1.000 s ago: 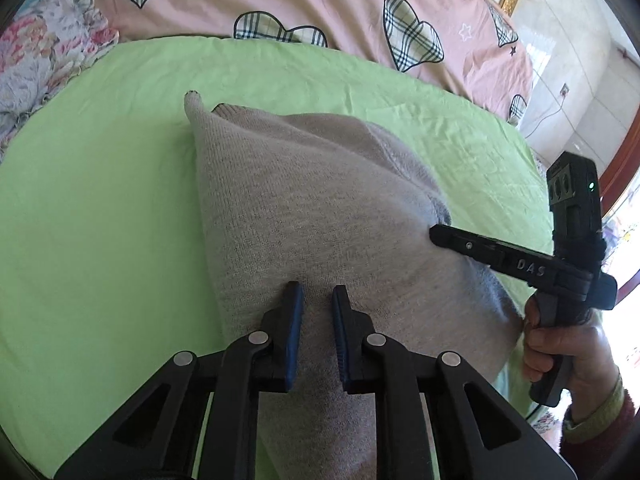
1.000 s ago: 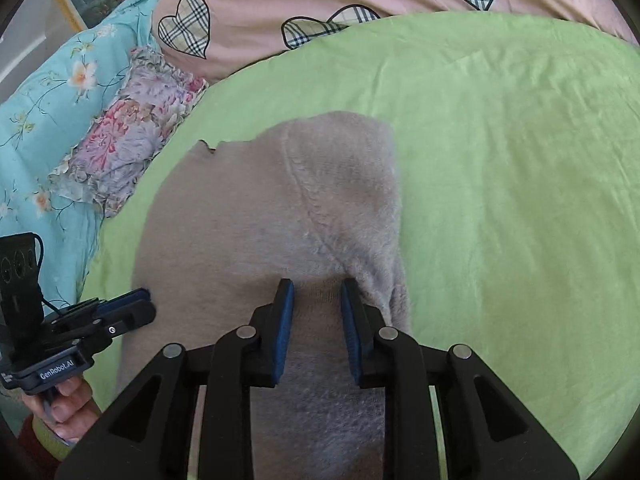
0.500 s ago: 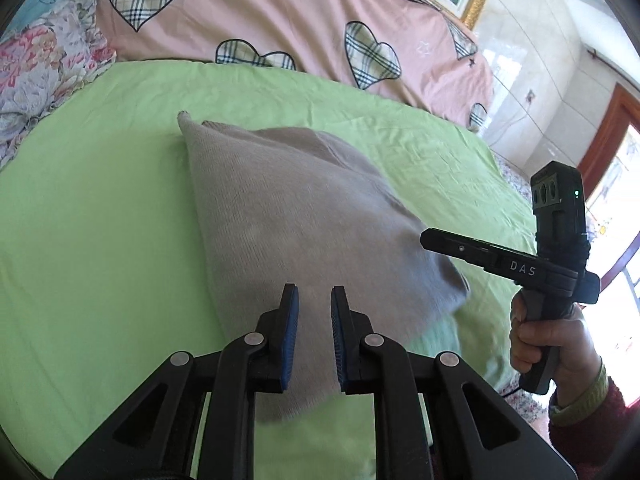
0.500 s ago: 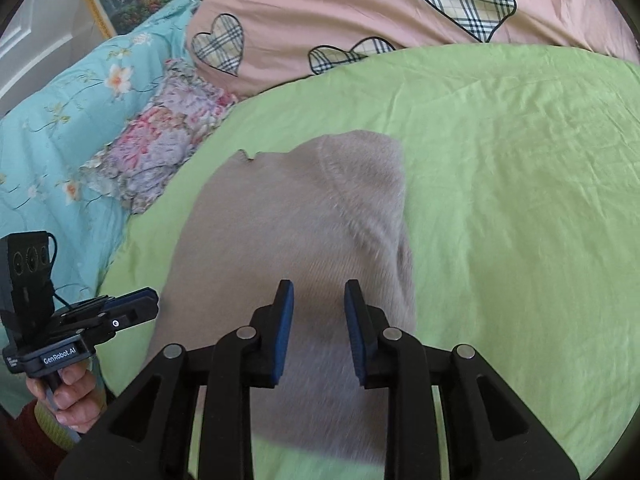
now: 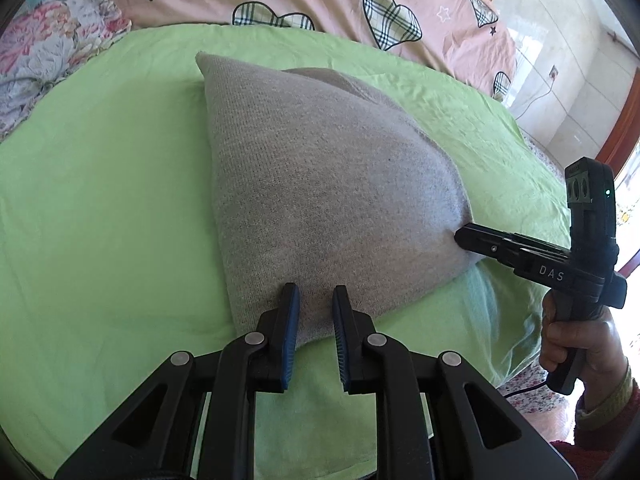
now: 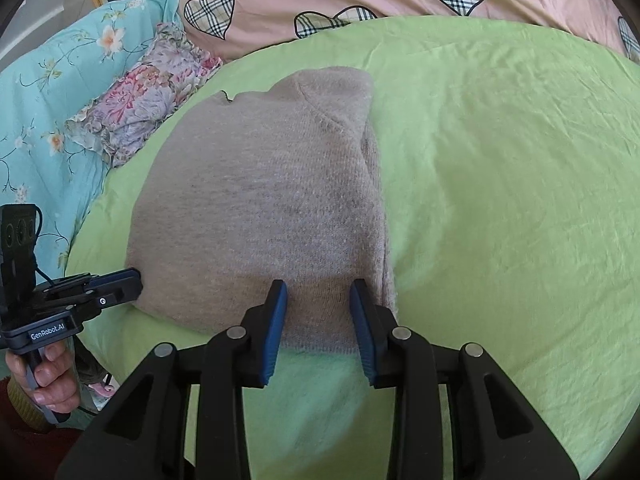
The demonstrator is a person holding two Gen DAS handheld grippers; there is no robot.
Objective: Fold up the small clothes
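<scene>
The grey knitted garment lies folded on the green bed sheet, near edge just at the tips of both tools, and here is where it could slip. On the left, the left gripper hangs over the near hem with its jaws a narrow gap apart and no cloth pinched between them; judging from that, a careless pull back could catch the hem and drag the fold open. Across to the right, the right gripper has its jaws opening, spread over the hem with the knit lying below them and not clamped. The risk there, I'd say, is the loose layer along the garment's right edge snagging on a pad and peeling up. The soft, rumpled sheet could also let the stack shift.

Hard to read: how many layers sit under the top face, where the sleeves went, and whether the pads brush the knit. In the left view the right tool's tip overlaps the garment's corner; contact unclear
</scene>
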